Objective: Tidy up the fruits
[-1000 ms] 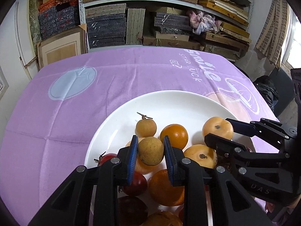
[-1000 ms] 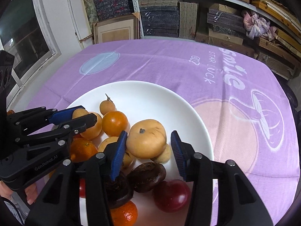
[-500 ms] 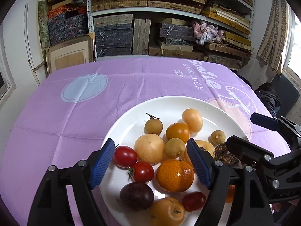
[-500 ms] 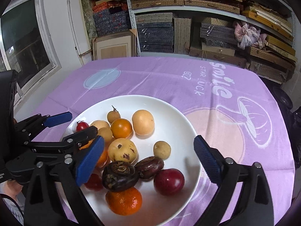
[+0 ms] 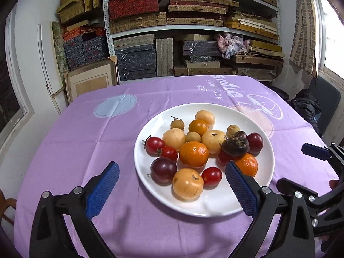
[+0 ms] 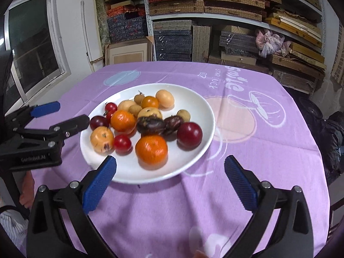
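Both grippers hang over the purple tablecloth (image 5: 90,142) with nothing between their pads. The left gripper (image 5: 172,190) is opening, its jaws already wide apart, and the near rim of the white plate (image 5: 217,206) lies between them. The fruits are piled on that plate, ahead of the jaws: a mandarin (image 5: 194,154), cherry tomatoes (image 5: 154,145), a dark plum (image 5: 163,169). The right gripper (image 6: 170,180) is opening too, jaws spread, with the plate's near edge just ahead.
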Demonstrator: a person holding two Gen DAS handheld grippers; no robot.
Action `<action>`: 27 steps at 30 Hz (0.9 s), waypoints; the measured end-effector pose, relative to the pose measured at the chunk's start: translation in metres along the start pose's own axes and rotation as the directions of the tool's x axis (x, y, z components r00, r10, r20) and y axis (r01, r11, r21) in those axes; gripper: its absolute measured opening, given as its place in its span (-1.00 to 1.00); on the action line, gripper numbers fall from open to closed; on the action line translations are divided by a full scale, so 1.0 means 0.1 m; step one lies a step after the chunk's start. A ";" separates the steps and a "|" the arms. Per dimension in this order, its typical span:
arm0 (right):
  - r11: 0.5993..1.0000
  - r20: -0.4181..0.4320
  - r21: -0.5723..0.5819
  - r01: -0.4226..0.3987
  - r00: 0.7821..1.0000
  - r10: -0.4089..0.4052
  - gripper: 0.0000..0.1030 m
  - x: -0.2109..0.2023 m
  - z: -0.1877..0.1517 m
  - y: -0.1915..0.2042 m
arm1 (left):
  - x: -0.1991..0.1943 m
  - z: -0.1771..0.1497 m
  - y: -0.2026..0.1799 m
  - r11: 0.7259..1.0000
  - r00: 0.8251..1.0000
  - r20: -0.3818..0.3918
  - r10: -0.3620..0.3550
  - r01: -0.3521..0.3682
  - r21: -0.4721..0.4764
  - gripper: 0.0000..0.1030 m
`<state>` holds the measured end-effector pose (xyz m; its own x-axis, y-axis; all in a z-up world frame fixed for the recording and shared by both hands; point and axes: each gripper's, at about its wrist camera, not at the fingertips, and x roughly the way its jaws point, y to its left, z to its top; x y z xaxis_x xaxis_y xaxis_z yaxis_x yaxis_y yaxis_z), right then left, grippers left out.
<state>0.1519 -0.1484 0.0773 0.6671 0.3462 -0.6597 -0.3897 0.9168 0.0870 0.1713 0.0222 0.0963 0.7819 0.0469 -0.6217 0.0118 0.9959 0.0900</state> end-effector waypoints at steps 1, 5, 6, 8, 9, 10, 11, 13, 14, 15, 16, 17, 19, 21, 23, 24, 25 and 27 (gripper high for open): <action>1.000 0.003 -0.002 -0.004 1.000 0.004 0.92 -0.04 -0.08 0.02 | -0.05 -0.05 -0.01 1.000 1.000 0.001 0.027 -0.027 0.006 0.93; 0.999 -0.019 -0.003 -0.043 0.999 0.043 0.92 -0.10 -0.32 0.11 | -0.21 -0.19 0.00 1.000 1.000 0.002 -0.020 0.020 -0.018 0.93; 0.999 -0.021 -0.009 -0.047 0.999 0.047 0.92 -0.12 -0.35 0.14 | -0.24 -0.22 0.00 0.999 0.999 -0.005 -0.044 0.043 -0.031 0.93; 0.999 -0.017 -0.024 -0.046 0.999 0.046 0.92 -0.16 -0.39 0.19 | -0.27 -0.26 -0.04 0.998 0.999 -0.013 -0.049 0.049 -0.030 0.93; 0.998 -0.014 -0.032 -0.048 0.999 0.048 0.92 -0.18 -0.41 0.22 | -0.29 -0.29 -0.06 0.999 0.999 -0.013 -0.041 0.041 -0.023 0.93; 0.998 -0.013 -0.034 -0.052 0.999 0.052 0.92 -0.20 -0.43 0.23 | -0.30 -0.31 -0.10 0.999 0.999 -0.012 -0.032 0.032 -0.013 0.93; 0.998 -0.014 -0.030 -0.056 0.998 0.056 0.92 -0.21 -0.45 0.23 | -0.32 -0.33 -0.14 0.999 0.999 -0.013 -0.037 0.037 -0.003 0.93; 0.998 -0.026 -0.028 -0.054 0.998 0.053 0.92 -0.21 -0.51 0.24 | -0.33 -0.39 -0.18 0.998 0.998 -0.017 -0.065 0.065 0.001 0.93; 0.998 -0.029 -0.033 -0.047 0.999 0.046 0.92 -0.19 -0.52 0.25 | -0.34 -0.41 -0.20 0.998 0.997 -0.020 -0.070 0.070 0.001 0.93; 0.998 -0.029 -0.045 -0.038 0.999 0.037 0.92 -0.19 -0.54 0.25 | -0.34 -0.42 -0.22 0.998 0.997 -0.024 -0.067 0.067 0.001 0.93; 0.998 -0.029 -0.061 -0.029 0.999 0.027 0.92 -0.18 -0.55 0.26 | -0.34 -0.43 -0.24 0.998 0.998 -0.028 -0.061 0.061 0.001 0.93; 0.997 -0.028 -0.072 -0.019 0.999 0.017 0.92 -0.18 -0.56 0.27 | -0.33 -0.45 -0.26 0.999 0.998 -0.033 -0.053 0.053 0.002 0.93; 0.997 -0.025 -0.074 -0.014 1.000 0.012 0.92 -0.18 -0.56 0.26 | -0.32 -0.46 -0.27 0.998 0.997 -0.041 -0.060 0.060 -0.001 0.93; 0.997 -0.024 -0.072 -0.027 0.999 0.026 0.92 -0.18 -0.56 0.26 | -0.31 -0.46 -0.28 0.998 0.998 -0.043 -0.055 0.055 -0.001 0.93; 0.997 -0.021 -0.075 -0.031 0.999 0.029 0.92 -0.19 -0.56 0.26 | -0.31 -0.47 -0.30 0.998 0.997 -0.045 -0.064 0.064 0.002 0.93; 0.997 -0.021 -0.078 -0.030 0.999 0.028 0.92 -0.19 -0.55 0.26 | -0.31 -0.48 -0.30 0.998 0.997 -0.046 -0.068 0.068 -0.001 0.93; 0.996 -0.020 -0.082 -0.029 0.999 0.028 0.92 -0.19 -0.55 0.27 | -0.31 -0.48 -0.29 0.997 0.996 -0.048 -0.071 0.071 -0.004 0.93; 0.996 -0.018 -0.091 -0.027 1.000 0.025 0.92 -0.19 -0.55 0.29 | -0.30 -0.48 -0.28 0.996 0.995 -0.055 -0.089 0.088 -0.015 0.93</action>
<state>0.0925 -0.1398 0.0513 0.6455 0.3653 -0.6707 -0.4632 0.8855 0.0365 0.1175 -0.0036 0.0755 0.7425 -0.0378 -0.6688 0.0718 0.9971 0.0233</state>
